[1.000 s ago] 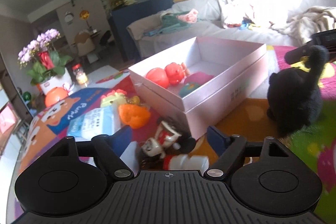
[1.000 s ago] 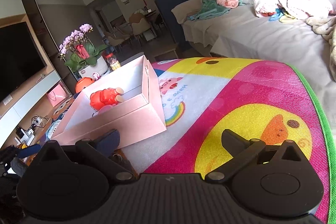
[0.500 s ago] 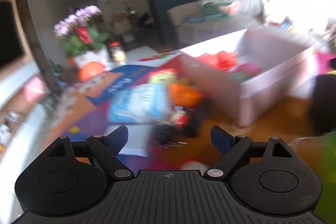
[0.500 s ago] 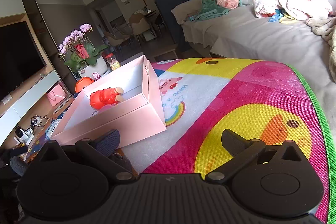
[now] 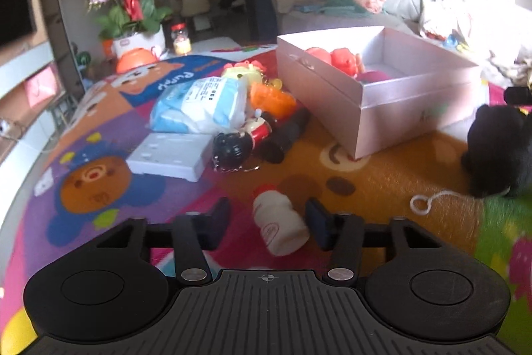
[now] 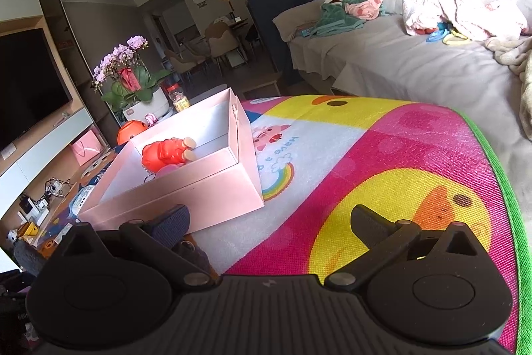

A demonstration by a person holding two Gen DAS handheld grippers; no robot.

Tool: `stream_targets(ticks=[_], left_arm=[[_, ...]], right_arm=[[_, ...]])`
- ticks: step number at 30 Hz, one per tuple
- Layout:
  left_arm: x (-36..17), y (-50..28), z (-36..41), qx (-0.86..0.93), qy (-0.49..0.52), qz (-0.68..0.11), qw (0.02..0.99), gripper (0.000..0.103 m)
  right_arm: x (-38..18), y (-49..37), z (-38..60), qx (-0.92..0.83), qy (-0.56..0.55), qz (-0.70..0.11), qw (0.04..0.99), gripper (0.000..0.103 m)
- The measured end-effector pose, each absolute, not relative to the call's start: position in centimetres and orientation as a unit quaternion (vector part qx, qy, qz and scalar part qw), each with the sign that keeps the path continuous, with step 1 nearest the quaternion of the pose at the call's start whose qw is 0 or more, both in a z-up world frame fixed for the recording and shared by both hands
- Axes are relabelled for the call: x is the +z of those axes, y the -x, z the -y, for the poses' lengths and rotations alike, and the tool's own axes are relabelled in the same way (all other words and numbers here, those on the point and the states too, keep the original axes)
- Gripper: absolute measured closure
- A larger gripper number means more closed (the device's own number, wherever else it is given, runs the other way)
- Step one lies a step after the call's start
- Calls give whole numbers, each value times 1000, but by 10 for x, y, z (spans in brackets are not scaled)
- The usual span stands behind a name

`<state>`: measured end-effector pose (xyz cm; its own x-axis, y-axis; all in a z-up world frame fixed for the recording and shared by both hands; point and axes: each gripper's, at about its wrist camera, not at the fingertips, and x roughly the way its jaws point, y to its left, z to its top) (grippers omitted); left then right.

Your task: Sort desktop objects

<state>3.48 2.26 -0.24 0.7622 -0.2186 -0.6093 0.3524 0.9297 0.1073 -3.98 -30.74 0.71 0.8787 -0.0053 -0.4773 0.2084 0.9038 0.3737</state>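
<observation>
1. Left claw (image 5: 267,218): jaws closing around the small white bottle (image 5: 279,228) lying on the mat (image 5: 382,175), a gap on its left side.
2. Right claw (image 6: 269,222) is wide open, holding nothing.
3. Mat print reads "Have a".
4. Pink box (image 5: 392,108) stands far right; toy figure (image 5: 244,138) and white block (image 5: 169,157) beyond the bottle.

- Daylight is coming in from the sofa (image 6: 415,62) side; the far dining area is staying dim.
- Left wrist view is looking soft, slightly motion-blurred; pink box (image 5: 392,88) rim is glaring.
- Right wrist view is reading sharp; play mat (image 6: 399,162) is glowing saturated.
- Fisheye is bending edges, corners vignetting black.
</observation>
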Motion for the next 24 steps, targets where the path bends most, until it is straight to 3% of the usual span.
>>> stream_targets(ticks=[3,10,14,24], left_arm=[[-3,-25,-15,-165,-117,-304,931,74],[-3,21,-7,-234,-115,-306,916,73],[-2,41,-7,-270,-85,-321,904,54],[0,60,14,-358,-50,-338,869,43]], right_arm=[[13,48,301,-42,-196,-226,953,0],[34,65,275,59,-132,-225,964,0],[43,70,264,68,-107,-226,966,0],[41,94,257,41,-75,-227,970,0]])
